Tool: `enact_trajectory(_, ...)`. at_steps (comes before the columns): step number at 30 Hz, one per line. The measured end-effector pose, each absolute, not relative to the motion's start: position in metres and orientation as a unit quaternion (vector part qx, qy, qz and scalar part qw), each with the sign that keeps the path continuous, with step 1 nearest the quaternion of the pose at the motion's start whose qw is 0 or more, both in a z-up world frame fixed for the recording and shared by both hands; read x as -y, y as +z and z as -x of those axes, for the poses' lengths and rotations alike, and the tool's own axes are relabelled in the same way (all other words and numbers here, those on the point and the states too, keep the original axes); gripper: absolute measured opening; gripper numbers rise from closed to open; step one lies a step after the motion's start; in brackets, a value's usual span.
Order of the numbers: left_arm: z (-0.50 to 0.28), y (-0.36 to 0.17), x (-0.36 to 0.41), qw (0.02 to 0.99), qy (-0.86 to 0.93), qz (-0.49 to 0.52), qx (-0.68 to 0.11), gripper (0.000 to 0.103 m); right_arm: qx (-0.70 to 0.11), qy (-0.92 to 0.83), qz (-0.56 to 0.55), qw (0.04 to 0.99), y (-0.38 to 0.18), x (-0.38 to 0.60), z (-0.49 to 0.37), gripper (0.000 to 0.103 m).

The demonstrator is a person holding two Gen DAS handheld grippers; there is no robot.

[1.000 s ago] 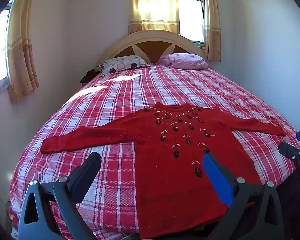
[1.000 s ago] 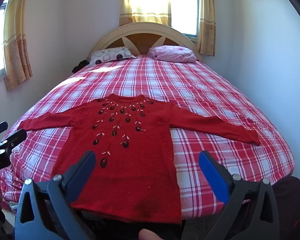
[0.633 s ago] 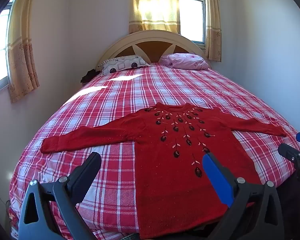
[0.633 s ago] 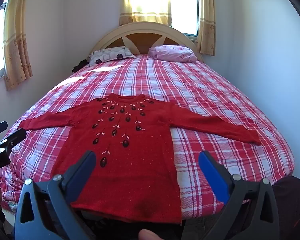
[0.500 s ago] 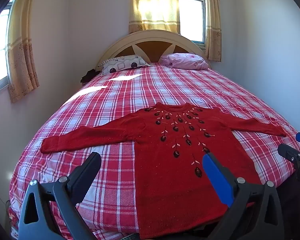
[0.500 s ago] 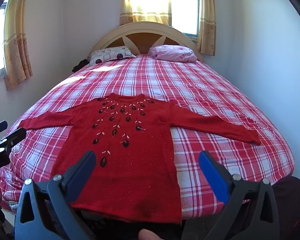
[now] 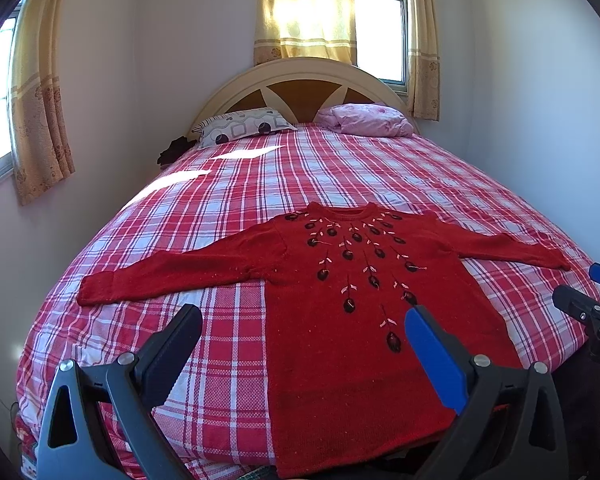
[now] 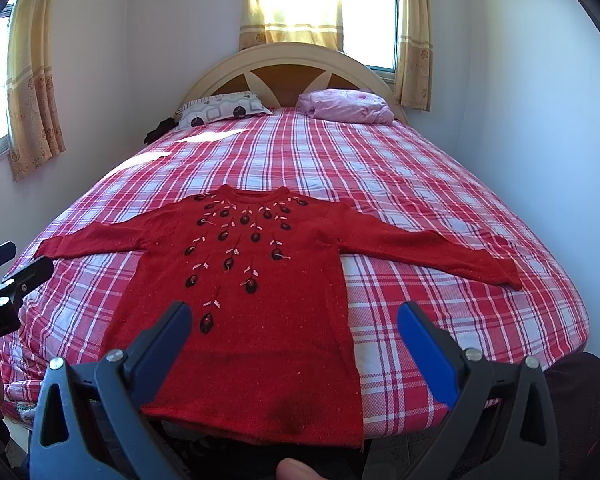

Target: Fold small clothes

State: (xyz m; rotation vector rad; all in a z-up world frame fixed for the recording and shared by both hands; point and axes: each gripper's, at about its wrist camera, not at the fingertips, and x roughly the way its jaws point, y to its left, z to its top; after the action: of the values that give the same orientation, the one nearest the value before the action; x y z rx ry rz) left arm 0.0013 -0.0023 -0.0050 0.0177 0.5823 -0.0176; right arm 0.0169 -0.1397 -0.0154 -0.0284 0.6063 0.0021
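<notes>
While both hand-held grippers, left point(image 7: 302, 330) and right point(image 8: 294, 318), gape empty, one sweater point(image 7: 364, 300) and two pillows lie on the bed point(image 7: 340, 172).

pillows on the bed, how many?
2. A grey patterned pillow lies at the head of the bed, left side; a pink pillow lies at the head, right side, both against the headboard. Nothing suggests more, though some could be hidden.

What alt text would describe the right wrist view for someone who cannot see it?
A red sweater lies flat, sleeves spread, on a red plaid bed. The open right hand-held gripper hovers at its hem, holding nothing. Two pillows lie by the headboard.
</notes>
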Motion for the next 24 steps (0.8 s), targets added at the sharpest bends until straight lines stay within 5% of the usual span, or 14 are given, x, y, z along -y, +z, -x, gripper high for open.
enact_trajectory(24, -0.0016, -0.0067, 0.0046, 0.957, -0.012, -0.008, -0.289, 0.102, -0.301, 0.002, 0.013, 0.954, -0.0162, 0.1392, -0.0172, 0.103)
